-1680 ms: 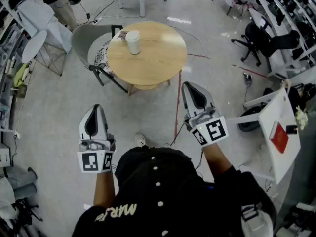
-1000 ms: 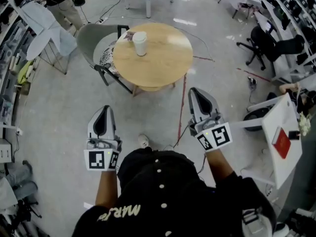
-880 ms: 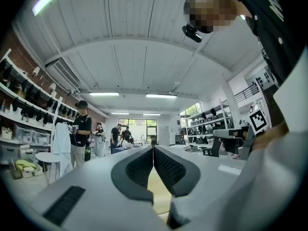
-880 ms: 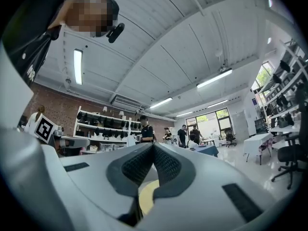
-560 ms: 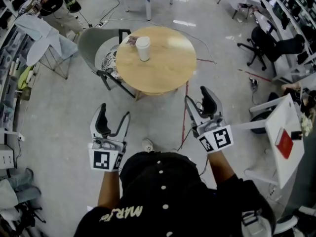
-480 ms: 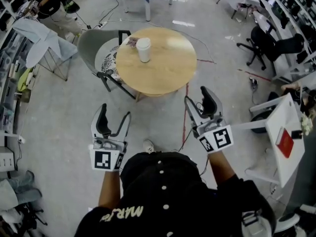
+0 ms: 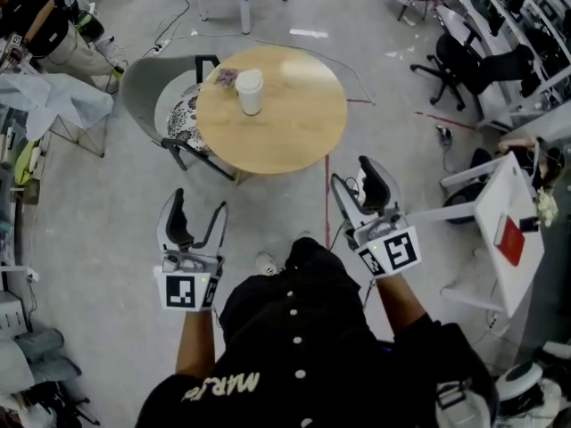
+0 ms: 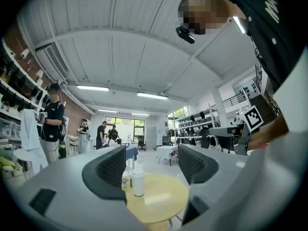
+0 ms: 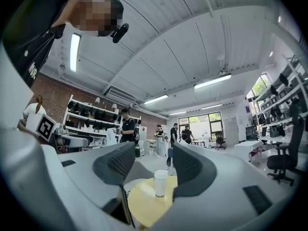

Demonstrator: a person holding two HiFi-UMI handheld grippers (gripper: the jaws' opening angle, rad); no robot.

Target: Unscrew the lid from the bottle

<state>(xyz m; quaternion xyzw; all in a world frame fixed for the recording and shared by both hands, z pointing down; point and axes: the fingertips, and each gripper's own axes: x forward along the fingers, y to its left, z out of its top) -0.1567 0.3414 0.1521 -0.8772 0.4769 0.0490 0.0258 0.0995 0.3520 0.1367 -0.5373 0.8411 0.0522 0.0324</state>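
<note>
Now your left gripper (image 7: pixel 198 205) jaws just spread wide, right gripper (image 7: pixel 352 175) opened then narrowed slightly, both empty; bottle (image 7: pixel 249 94), lid (image 7: pixel 249 79) on, stands on table (image 7: pixel 299 127) at 12 o'clock, well apart, so reach next

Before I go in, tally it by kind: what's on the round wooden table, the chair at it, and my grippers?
Bottle: 1
Small item beside the bottle: 1
Round table: 1
Grey chair: 1
Grippers: 2, left gripper and right gripper, jaws just opened, holding nothing
Total: 6
</note>
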